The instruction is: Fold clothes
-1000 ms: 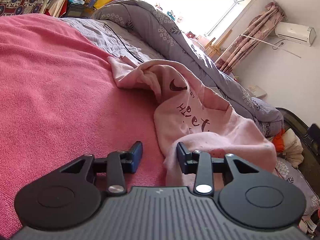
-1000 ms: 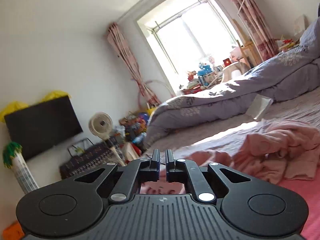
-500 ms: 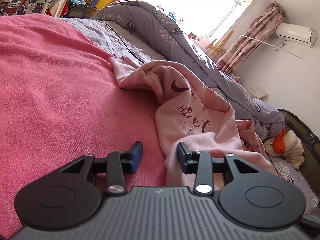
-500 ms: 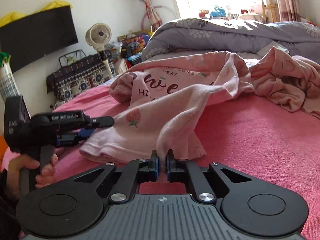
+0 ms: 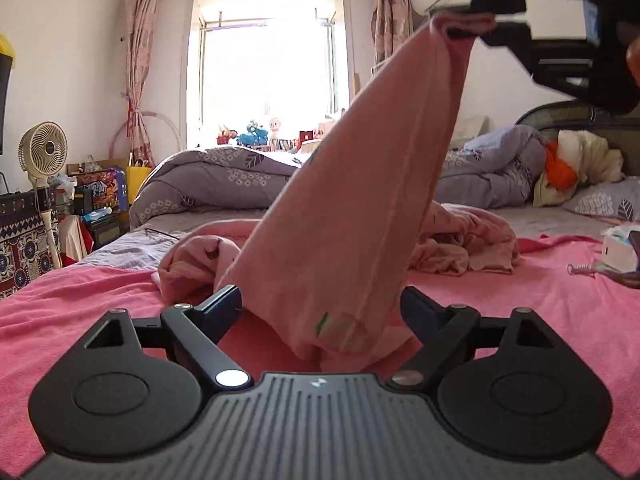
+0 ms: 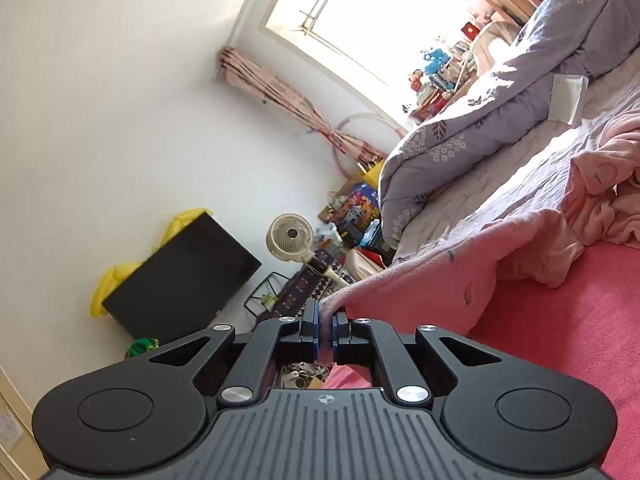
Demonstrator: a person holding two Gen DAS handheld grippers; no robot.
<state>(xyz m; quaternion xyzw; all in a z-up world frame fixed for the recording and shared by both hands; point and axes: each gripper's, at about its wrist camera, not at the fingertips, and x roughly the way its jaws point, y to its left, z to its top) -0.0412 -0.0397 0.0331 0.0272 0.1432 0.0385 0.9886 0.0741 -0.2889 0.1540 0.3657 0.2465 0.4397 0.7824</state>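
Up high, right tool (image 6: 325, 322) pinched tight on a corner of the pink garment (image 5: 360, 200), lifted taut off the red blanket (image 5: 540, 320). Left tool (image 5: 320, 308) opening wide, fabric draped between its fingers, not gripped. Bare blanket open to the right; rumpled pink clothes (image 5: 472, 240) behind.

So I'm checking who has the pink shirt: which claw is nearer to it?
Right. The right claw is shut on the pink shirt, holding it up. The left claw is opening, with the hanging cloth between its fingers, ungripped.
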